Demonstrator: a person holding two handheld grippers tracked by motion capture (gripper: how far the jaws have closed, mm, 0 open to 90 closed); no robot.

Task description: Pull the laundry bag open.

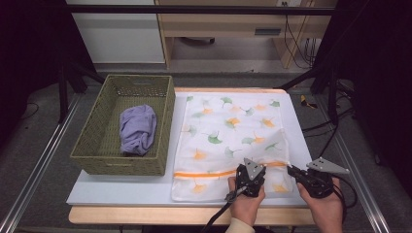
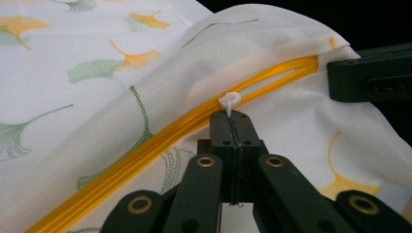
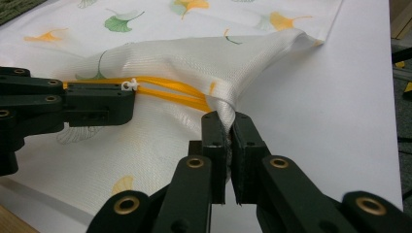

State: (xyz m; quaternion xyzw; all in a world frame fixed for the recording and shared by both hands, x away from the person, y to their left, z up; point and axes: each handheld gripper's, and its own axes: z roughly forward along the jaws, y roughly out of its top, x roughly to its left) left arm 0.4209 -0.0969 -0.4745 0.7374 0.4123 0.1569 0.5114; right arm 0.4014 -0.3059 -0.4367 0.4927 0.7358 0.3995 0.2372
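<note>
Nearest the lens: black jaws of left gripper [image 2: 232, 119] pressed fully together on the white zipper pull [image 2: 230, 101], pinching its small loop. Held that way, by judgement, to draw the slider along the yellow zipper [image 2: 145, 150]. Right gripper [image 3: 228, 128] clamped on a bunched fold of the bag [image 3: 184, 63] at the zipper's end, jaws nearly together with cloth between; likely anchoring that corner so the mesh stays taut and does not drag behind the pull. Mesh lifted into a small tent between the two grips.

Seen from above: bag [image 1: 228, 141] flat on the white table [image 1: 121, 187], around 5 o'clock of the scene, left gripper [image 1: 250, 177] at its near edge, right gripper [image 1: 313, 179] just at 3 o'clock of it. Basket [image 1: 124, 124] at 9 o'clock of the bag, touching or just beside it, holding a crumpled purple cloth [image 1: 138, 128].

Bag white, fine-woven, semi-sheer, printed with green and orange ginkgo leaves. Zipper split into two yellow strands beyond the slider, so opened a short way; closed on the long stretch toward 9 o'clock.
</note>
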